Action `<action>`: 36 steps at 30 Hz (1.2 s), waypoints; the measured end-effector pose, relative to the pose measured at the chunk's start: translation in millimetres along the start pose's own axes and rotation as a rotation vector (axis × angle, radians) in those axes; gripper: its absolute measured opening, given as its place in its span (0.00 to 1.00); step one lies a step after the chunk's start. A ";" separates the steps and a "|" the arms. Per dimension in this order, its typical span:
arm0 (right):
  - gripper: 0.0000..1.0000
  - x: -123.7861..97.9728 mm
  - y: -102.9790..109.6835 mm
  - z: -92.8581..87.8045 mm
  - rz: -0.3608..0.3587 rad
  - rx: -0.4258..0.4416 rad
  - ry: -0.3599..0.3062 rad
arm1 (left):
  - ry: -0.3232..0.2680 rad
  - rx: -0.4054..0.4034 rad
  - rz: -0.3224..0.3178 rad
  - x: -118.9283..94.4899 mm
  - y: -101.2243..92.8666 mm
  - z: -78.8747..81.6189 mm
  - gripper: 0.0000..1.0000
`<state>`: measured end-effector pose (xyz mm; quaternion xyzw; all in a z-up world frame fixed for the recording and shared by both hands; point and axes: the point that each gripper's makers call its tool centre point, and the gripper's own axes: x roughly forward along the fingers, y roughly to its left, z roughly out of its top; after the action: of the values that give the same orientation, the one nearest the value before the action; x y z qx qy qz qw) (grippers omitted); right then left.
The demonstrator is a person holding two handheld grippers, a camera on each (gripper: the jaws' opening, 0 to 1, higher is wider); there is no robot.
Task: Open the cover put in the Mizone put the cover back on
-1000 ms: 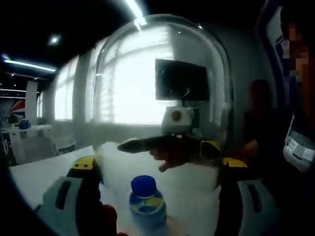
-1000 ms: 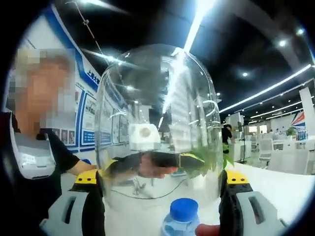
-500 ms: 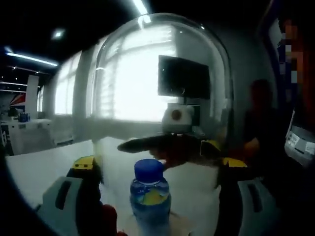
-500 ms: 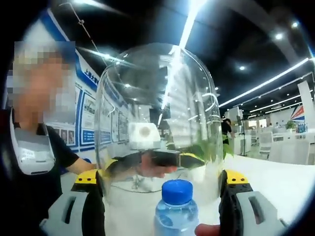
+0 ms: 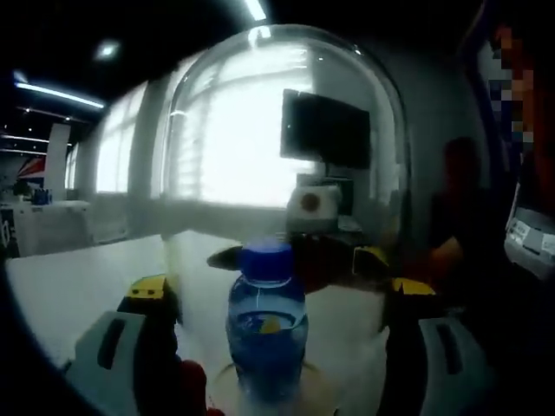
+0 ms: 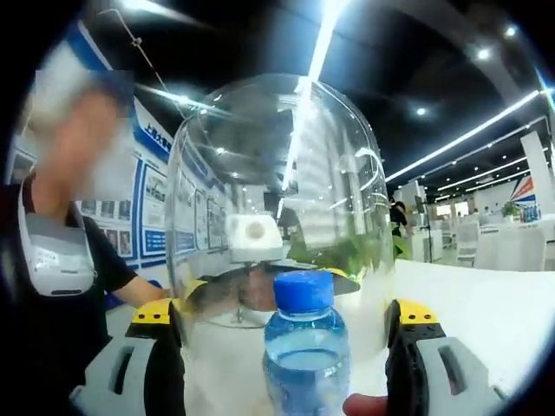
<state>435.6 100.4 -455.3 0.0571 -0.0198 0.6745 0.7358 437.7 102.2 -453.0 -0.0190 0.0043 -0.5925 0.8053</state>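
Left gripper (image 5: pixel 277 299) and right gripper (image 6: pixel 284 321): jaws spread wide, each pair pressed against opposite flanks of the clear glass dome cover (image 5: pixel 286 130), clamped on it from two facing sides, probably because the smooth, bulky glass needs a two-sided hold to stay level. In the right gripper view, same dome (image 6: pixel 277 173) towering between the yellow-tipped jaws. Between the jaws and slightly ahead, inside the dome's outline: the blue-capped Mizone bottle of pale blue drink (image 5: pixel 267 325), upright, cap about level with the jaw tips; seen again in the right gripper view (image 6: pixel 303 355). Apparently standing on a round base low between the jaws, its edge barely visible. Judged as the lowering step: cover coming over the bottle, not yet seated. Care needed to keep the rim from clipping the cap. Beyond the jaws, a white desk (image 6: pixel 486 321) stretching away. Past the dome, a person in dark clothing (image 6: pixel 61 286) beside the left jaw in the right gripper view.
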 end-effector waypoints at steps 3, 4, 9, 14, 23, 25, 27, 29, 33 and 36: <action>0.90 -0.3 -1.8 -7.9 0.000 0.012 0.003 | 0.013 -0.010 0.001 0.3 2.2 -7.7 0.85; 0.90 -0.6 -2.2 -10.7 0.000 0.015 0.004 | 0.016 -0.012 0.002 0.4 2.8 -9.7 0.85; 0.90 -0.6 -3.7 -20.3 0.000 0.004 0.009 | 0.029 0.001 -0.001 0.3 6.5 -20.3 0.85; 0.90 -3.0 -5.3 -26.4 -0.003 0.010 -0.001 | 0.016 -0.006 -0.001 1.3 7.2 -26.9 0.85; 0.90 -6.4 -7.4 -35.0 -0.021 -0.002 -0.011 | -0.018 -0.004 -0.016 2.2 6.8 -37.2 0.85; 0.90 -7.5 -7.4 -36.9 -0.023 -0.008 -0.012 | -0.011 0.002 -0.018 4.0 6.2 -38.8 0.85; 0.90 -7.1 -7.7 -40.0 -0.018 -0.008 -0.006 | 0.004 0.005 -0.015 4.2 5.7 -40.5 0.85; 0.90 -7.7 -8.8 -43.7 -0.017 -0.003 -0.006 | 0.014 0.006 -0.015 4.5 5.9 -43.5 0.85; 0.90 -8.9 -11.6 -51.0 -0.018 0.016 0.004 | 0.032 -0.012 -0.013 5.8 8.2 -52.0 0.85; 0.90 -8.9 -11.4 -54.5 -0.016 0.014 0.017 | 0.042 -0.009 -0.012 5.6 9.1 -55.3 0.85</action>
<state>443.5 96.6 -511.0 0.0568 -0.0085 0.6694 0.7407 446.4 98.2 -508.5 -0.0102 0.0237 -0.5974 0.8015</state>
